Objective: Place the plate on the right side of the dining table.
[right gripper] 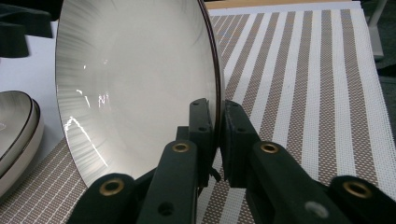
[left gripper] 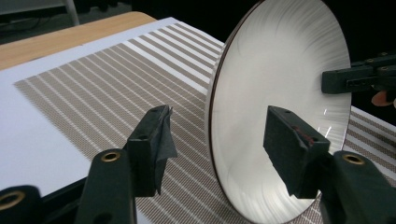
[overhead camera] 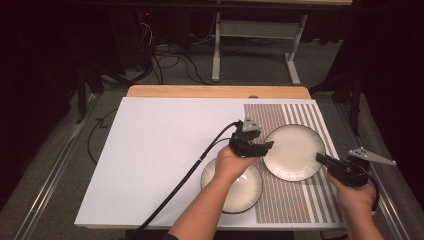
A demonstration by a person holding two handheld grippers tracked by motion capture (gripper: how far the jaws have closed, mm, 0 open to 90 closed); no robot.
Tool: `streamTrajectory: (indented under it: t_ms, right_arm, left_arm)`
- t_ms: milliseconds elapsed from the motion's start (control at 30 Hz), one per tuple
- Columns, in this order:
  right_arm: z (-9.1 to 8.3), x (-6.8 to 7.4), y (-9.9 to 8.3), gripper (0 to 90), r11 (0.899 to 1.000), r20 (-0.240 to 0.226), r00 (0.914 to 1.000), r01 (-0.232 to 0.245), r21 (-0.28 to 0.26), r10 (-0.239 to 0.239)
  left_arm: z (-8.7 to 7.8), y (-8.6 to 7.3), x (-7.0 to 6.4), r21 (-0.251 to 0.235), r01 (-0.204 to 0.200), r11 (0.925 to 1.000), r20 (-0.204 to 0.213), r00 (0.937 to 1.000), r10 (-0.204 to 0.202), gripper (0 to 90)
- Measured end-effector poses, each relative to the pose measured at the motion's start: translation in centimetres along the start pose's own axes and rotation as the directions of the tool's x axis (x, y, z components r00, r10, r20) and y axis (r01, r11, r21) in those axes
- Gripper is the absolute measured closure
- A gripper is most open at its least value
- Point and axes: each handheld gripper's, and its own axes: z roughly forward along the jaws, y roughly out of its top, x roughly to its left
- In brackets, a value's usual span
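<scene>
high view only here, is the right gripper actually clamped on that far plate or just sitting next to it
observer: clamped. In the right gripper view, the right gripper has its jaws shut on the rim of the plate, one jaw on each face.
operator: and the left one, the hand blocks it
observer: the left gripper is open. Its jaws stand on either side of the same plate's rim, with gaps, so it is not squeezing.
operator: near plate under the wrist, is it single
observer: no. The right gripper view shows two rims there, one on the other, so it is a stack.
</scene>
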Motion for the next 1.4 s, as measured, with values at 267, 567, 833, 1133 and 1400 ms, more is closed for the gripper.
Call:
streamTrajectory:
  t_ms: [267,567,833,1133,1400]
  right_arm:
    - [0.2,0.0,0.1,85.5,1.000,0.013,0.9999,0.003,0.007,-0.003]
    - [0.4,0.1,0.2,85.1,1.000,0.023,0.9997,0.000,0.013,-0.001]
    - [0.6,0.2,0.4,84.6,1.000,0.037,0.9993,0.005,0.020,-0.006]
    - [1.4,0.0,0.7,83.6,0.998,0.059,0.9975,-0.041,0.053,0.038]
    - [2.7,-0.5,0.9,82.6,0.992,0.082,0.9927,-0.095,0.082,0.088]
  left_arm:
    - [-4.3,-2.0,1.2,-0.059,0.024,0.9980,-0.058,0.9980,-0.027,31.5]
    - [-9.4,-4.4,3.2,-0.115,0.052,0.9920,-0.104,0.9925,-0.064,18.0]
    - [-14.7,-7.2,4.9,-0.165,0.065,0.9841,-0.149,0.9847,-0.090,14.9]
    - [-21.3,-11.5,6.0,-0.119,0.020,0.9927,-0.206,0.9775,-0.044,13.3]
    - [-24.0,-14.0,6.9,-0.168,0.025,0.9854,-0.269,0.9606,-0.071,4.5]
